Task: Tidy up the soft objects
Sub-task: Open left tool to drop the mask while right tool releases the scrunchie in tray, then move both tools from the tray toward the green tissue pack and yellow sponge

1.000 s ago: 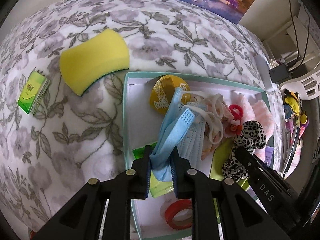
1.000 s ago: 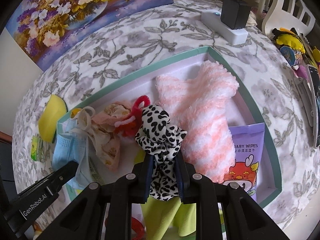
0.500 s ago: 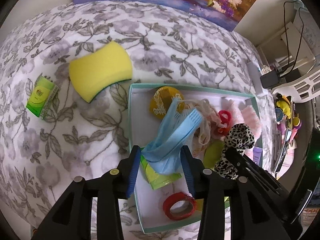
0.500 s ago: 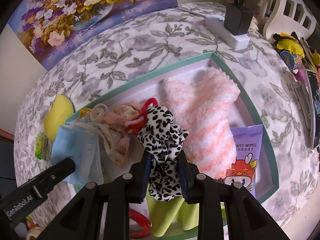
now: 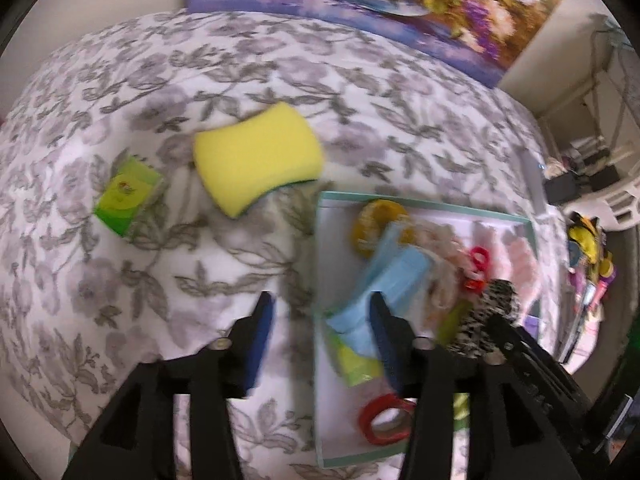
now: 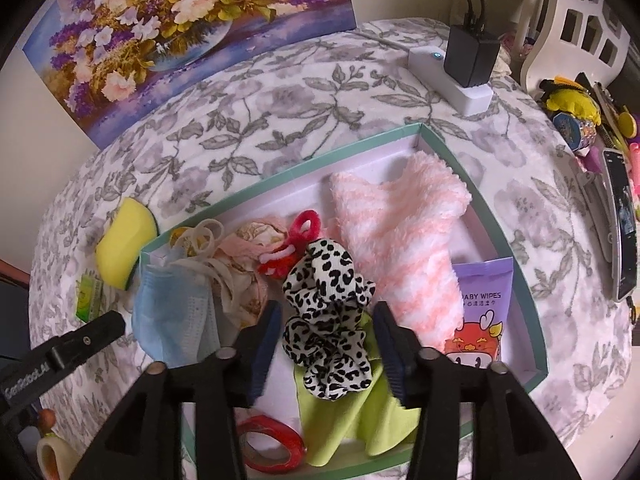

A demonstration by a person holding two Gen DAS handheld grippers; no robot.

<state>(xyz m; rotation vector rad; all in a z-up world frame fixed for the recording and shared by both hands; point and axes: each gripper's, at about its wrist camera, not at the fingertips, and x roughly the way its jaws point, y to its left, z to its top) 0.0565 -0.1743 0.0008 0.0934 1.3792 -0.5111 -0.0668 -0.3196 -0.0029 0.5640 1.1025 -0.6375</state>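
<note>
In my right wrist view, the leopard-print scrunchie [image 6: 326, 316] lies at centre frame inside the teal-rimmed box [image 6: 516, 276], resting on a lime green cloth [image 6: 356, 416]. My right gripper [image 6: 326, 344] straddles it with jaws opening; the pads stand clear on either side, so it holds nothing. Just right of the scrunchie lies a fluffy pink-and-white sock [image 6: 400, 248], and lower right a purple pack of baby wipes [image 6: 482, 312]. Left of centre, the blue face mask [image 6: 172, 312] slumps at the box's left end.

In my left wrist view, which is blurred, the same mask [image 5: 384, 284] lies in the box at centre right. My left gripper [image 5: 320, 328] is opening too, one finger over the flowered surface [image 5: 160, 272], the other over the mask, gripping nothing.

I judge this the release step: both soft things are set down in the box. Still outside it, at upper centre, lies the yellow sponge [image 5: 258, 156], with a small green tissue pack [image 5: 128, 196] to its left. My next move probably calls for lifting clear, then reaching the left gripper, jaws spread wide, over the sponge.
</note>
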